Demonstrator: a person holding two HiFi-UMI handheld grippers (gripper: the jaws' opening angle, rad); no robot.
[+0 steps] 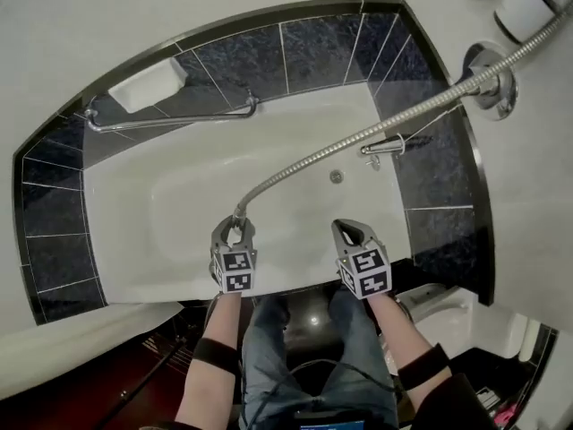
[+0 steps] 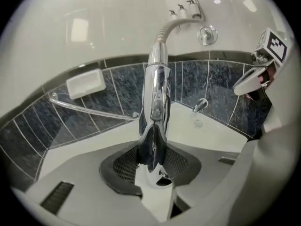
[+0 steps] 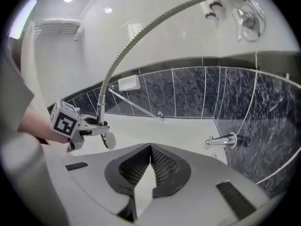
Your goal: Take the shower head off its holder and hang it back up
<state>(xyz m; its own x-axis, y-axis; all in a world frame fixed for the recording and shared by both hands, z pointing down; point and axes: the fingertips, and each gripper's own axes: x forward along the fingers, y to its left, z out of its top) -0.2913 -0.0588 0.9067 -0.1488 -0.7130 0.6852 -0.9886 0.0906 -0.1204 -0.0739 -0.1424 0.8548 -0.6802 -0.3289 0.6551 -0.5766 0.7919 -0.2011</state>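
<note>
The chrome shower head (image 2: 155, 102) is off the wall, and my left gripper (image 2: 151, 163) is shut on its handle. From above, that left gripper (image 1: 235, 233) hovers over the white bathtub (image 1: 161, 213), with the metal hose (image 1: 358, 137) running from it up to the round wall fitting (image 1: 492, 83) at the right. In the right gripper view the left gripper (image 3: 77, 124) holds the handle upright, the spray face (image 3: 109, 140) hanging below it. My right gripper (image 1: 351, 233) is beside it, shut (image 3: 150, 157) and holding nothing.
A chrome tap spout (image 1: 383, 147) juts over the tub's right end near the drain (image 1: 337, 176). A grab rail (image 1: 170, 119) and a white soap dish (image 1: 148, 83) sit on the dark tiled surround (image 1: 54, 177). The person's legs (image 1: 295, 348) are below.
</note>
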